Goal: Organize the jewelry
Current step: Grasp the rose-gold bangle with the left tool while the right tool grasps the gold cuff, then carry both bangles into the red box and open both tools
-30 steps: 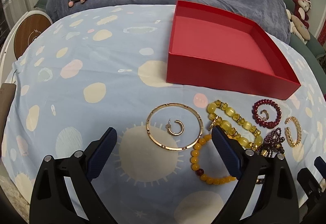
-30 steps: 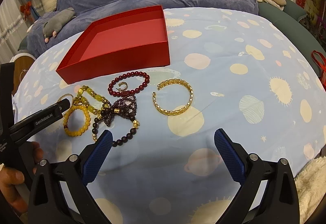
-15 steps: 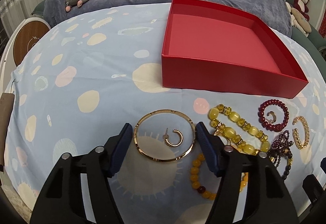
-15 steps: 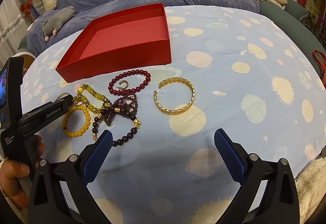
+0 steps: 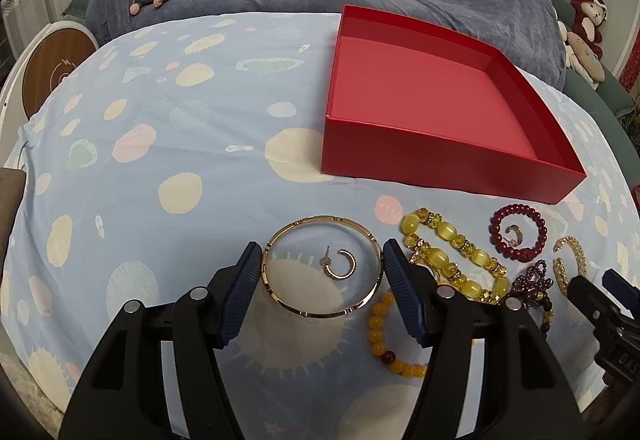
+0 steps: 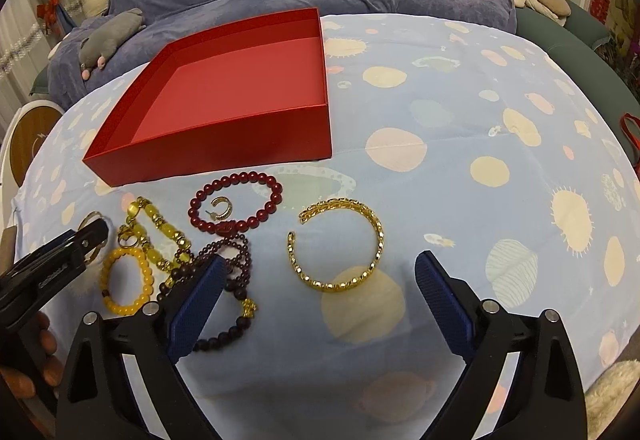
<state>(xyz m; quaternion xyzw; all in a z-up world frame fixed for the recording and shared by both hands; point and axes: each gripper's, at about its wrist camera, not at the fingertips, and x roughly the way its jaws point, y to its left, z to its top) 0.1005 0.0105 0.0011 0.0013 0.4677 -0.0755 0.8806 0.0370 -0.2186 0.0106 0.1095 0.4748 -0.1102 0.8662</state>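
Left tongs (image 5: 323, 268) at lower centre of frame, pads touching both outer sides of thin gold bangle (image 5: 322, 266), seemingly pinching it; bangle flat on table (image 5: 120, 160). Small hoop earring (image 5: 340, 264) lies loose inside ring.

Right tongs (image 6: 316, 294) spread wide, empty, around gold cuff (image 6: 336, 245), not touching.

Bangle likely light, stiff, slick metal; grip across its width, gently, or it may spring out.

Red box (image 5: 436, 108) upper right, empty; bead bracelets (image 5: 452, 256) right of bangle.
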